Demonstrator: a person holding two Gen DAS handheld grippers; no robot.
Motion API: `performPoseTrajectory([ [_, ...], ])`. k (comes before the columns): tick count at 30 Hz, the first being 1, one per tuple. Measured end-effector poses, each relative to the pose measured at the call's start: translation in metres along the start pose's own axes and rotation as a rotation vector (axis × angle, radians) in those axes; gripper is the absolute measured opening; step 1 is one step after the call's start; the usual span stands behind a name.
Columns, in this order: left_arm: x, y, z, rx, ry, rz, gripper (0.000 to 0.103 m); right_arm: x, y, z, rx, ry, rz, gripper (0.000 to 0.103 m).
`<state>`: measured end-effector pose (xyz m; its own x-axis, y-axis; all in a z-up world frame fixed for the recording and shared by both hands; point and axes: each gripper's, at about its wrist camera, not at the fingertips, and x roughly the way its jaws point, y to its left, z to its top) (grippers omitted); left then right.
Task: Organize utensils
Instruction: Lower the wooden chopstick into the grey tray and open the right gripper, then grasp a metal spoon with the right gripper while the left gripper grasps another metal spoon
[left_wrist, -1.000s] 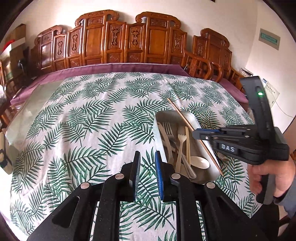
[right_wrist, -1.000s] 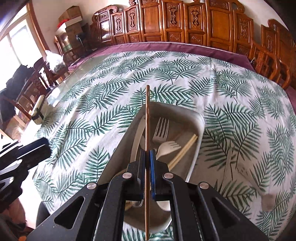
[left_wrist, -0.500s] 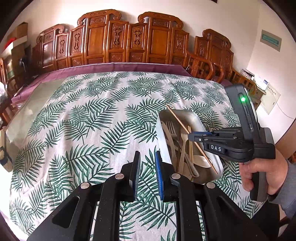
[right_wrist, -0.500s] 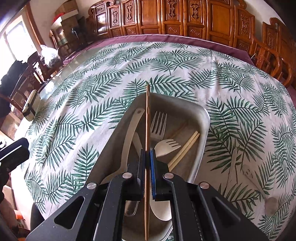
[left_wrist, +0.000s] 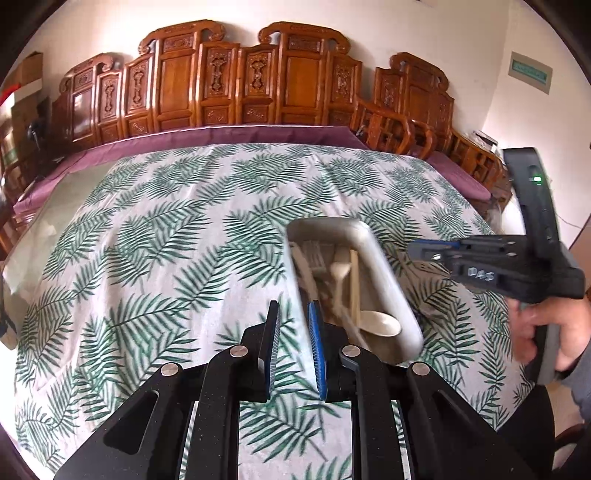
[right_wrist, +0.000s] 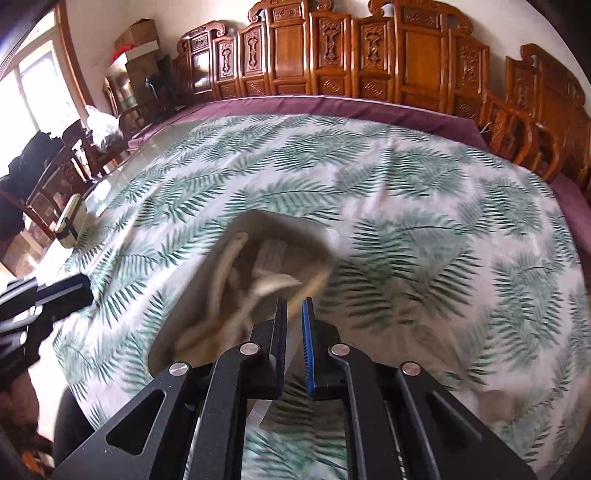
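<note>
- Tabletop (left_wrist: 155, 236), leaf-print cloth; carved wooden chairs (left_wrist: 229, 77) line the far wall.
- Tray (left_wrist: 391, 284) sits on the cloth, right of the left hand-held gripper (left_wrist: 293, 345); in the right wrist view it lies just ahead and left of the right hand-held gripper (right_wrist: 294, 343), blurred.
- In the tray: spoon (left_wrist: 380, 325) at the near end, chopsticks (left_wrist: 354, 284) lying lengthwise, pale fork (left_wrist: 338, 271), more utensils along the left wall, too blurred to name.
- Left hand-held gripper: jaws at a narrow gap, nothing between them, above bare cloth beside the tray's near left corner.
- Right hand-held gripper: jaws slightly apart, gap narrow, nothing between them; seen from the left wrist view, it sits right of the tray, held by a hand (left_wrist: 554, 332).
</note>
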<state>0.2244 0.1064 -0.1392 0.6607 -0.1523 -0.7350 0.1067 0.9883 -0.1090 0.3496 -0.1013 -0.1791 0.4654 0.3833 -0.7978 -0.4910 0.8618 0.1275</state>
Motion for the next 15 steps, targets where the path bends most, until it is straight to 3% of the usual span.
performPoseTrajectory([
  [4, 0.007, -0.021, 0.003, 0.03, 0.006, -0.021, 0.023, -0.02, -0.036, -0.012, -0.03, 0.011, -0.047, 0.011],
  [6, 0.012, -0.032, 0.007, 0.037, 0.011, -0.037, 0.023, -0.029, -0.06, -0.02, -0.038, 0.022, -0.078, 0.025],
  [7, 0.014, -0.036, 0.008, 0.039, 0.013, -0.042, 0.024, -0.031, -0.071, -0.024, -0.037, 0.031, -0.085, 0.027],
  [15, 0.033, -0.077, 0.015, 0.073, 0.039, -0.08, 0.024, -0.014, -0.126, -0.053, -0.063, 0.153, -0.109, 0.027],
])
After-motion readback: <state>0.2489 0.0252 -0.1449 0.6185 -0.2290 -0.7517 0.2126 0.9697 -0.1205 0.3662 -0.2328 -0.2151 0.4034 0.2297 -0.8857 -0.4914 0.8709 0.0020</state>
